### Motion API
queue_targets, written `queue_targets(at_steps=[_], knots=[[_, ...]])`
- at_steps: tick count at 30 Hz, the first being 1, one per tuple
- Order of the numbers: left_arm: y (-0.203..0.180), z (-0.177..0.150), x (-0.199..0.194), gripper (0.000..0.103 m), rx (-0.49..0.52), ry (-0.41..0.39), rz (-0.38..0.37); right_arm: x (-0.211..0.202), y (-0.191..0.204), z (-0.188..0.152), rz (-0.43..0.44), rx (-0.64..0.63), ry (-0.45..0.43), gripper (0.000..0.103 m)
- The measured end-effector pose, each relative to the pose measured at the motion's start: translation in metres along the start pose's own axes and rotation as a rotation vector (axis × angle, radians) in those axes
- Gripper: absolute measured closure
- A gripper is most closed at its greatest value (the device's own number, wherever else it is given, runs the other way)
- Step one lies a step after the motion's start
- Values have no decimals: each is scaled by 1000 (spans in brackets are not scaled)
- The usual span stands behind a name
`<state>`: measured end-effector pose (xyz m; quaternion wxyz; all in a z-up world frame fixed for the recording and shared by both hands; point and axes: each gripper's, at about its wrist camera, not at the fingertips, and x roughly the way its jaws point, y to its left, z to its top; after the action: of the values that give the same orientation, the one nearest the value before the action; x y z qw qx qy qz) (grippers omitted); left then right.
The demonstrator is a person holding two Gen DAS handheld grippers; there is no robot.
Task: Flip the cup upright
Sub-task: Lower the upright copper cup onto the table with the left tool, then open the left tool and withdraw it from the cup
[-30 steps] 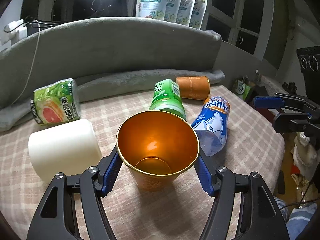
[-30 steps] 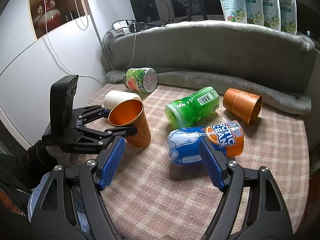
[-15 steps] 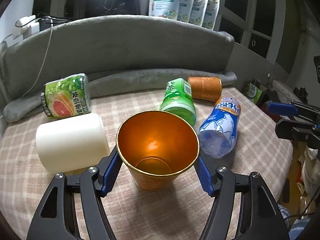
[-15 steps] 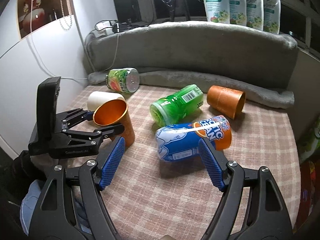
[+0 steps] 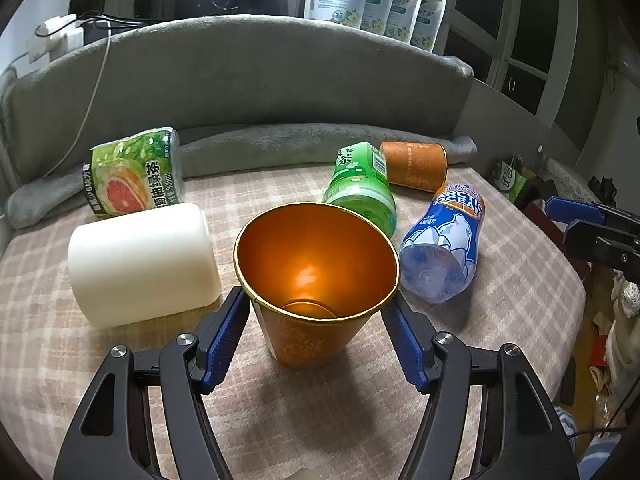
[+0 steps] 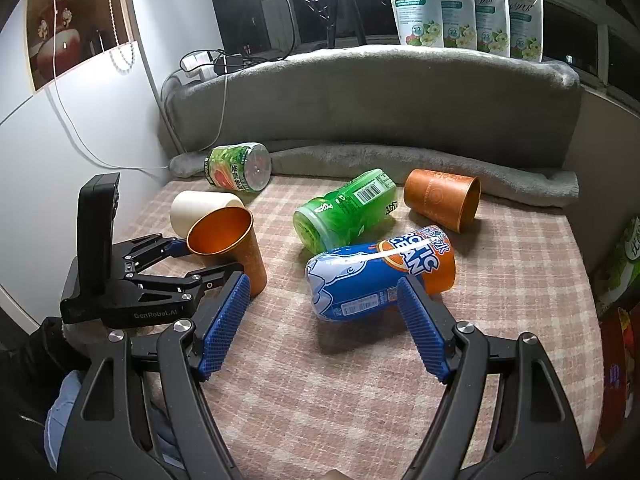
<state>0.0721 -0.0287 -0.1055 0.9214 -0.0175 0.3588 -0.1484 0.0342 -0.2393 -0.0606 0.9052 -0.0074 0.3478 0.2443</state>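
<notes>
Your left claw point(image 5: 318, 334) and right claw point(image 6: 322, 326) share one build: black angular linkage arms, silver round screws at the pivots, and blue cross-hatched pads point(image 6: 224, 322). White "GenRobot.AI" lettering marks the left unit's black body, topped by an upright black block.

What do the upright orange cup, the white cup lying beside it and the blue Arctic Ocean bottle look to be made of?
Orange cup: probably metal or foil-lined; its inside glows with a soft reflection and the rim is a thin bright gold line.
White cup: likely matte plastic or ceramic; opaque, smooth, no glare. Cannot tell which.
Arctic Ocean bottle: clear plastic under a glossy printed sleeve; the moulded base shows through, translucent.
</notes>
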Motion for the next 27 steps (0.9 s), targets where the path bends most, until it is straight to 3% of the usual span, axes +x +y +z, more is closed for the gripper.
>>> queue_targets(at_steps=[22, 24, 27], knots=[[0, -1, -10, 35, 5, -6, -1, -5, 3, 1, 3, -6, -9, 24], [0, -1, -11, 28, 4, 1, -4, -6, 3, 1, 6, -7, -10, 24], [0, -2, -13, 27, 1, 2, -4, -8, 4, 0, 8, -7, -13, 24]])
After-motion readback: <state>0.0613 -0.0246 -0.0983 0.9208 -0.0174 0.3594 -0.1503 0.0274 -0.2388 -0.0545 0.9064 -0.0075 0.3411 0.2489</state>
